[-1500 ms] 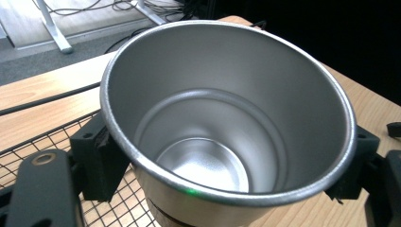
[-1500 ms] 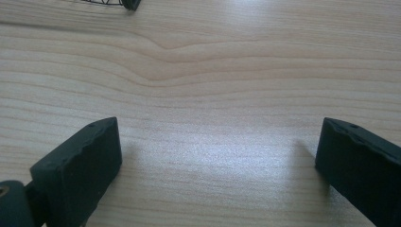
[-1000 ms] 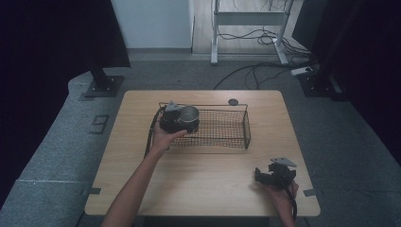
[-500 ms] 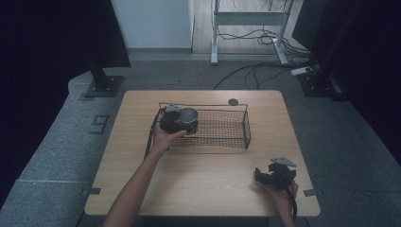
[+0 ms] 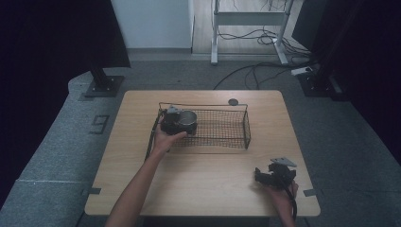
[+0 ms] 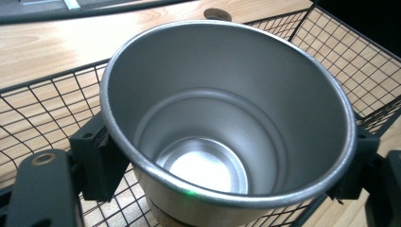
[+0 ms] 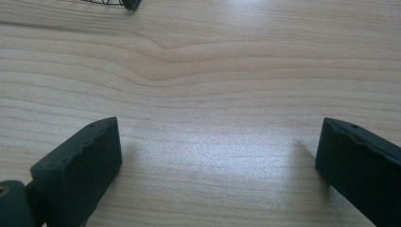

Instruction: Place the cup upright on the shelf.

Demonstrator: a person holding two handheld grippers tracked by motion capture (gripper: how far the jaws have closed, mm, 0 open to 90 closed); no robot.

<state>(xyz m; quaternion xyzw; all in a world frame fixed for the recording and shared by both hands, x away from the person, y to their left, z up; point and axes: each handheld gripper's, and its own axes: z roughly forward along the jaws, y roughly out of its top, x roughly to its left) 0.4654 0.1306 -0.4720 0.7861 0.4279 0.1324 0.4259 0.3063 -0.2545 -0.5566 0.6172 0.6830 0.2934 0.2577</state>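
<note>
The left gripper (image 5: pixel 176 119) is clenched on a steel cup (image 6: pixel 227 127), holding it at the left end of the wire basket (image 5: pixel 222 142), apparently in the act of setting it in or lifting it out; which, I cannot tell. Either way the next move needs a steady vertical motion clear of the mesh. The left forearm reaches forward across the surface (image 5: pixel 208 184). The right gripper (image 5: pixel 274 174) rests near the front right edge, jaws released.

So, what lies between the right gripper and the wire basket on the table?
Bare wood: in the high view nothing sits on the table between the right gripper and the wire basket.
</note>
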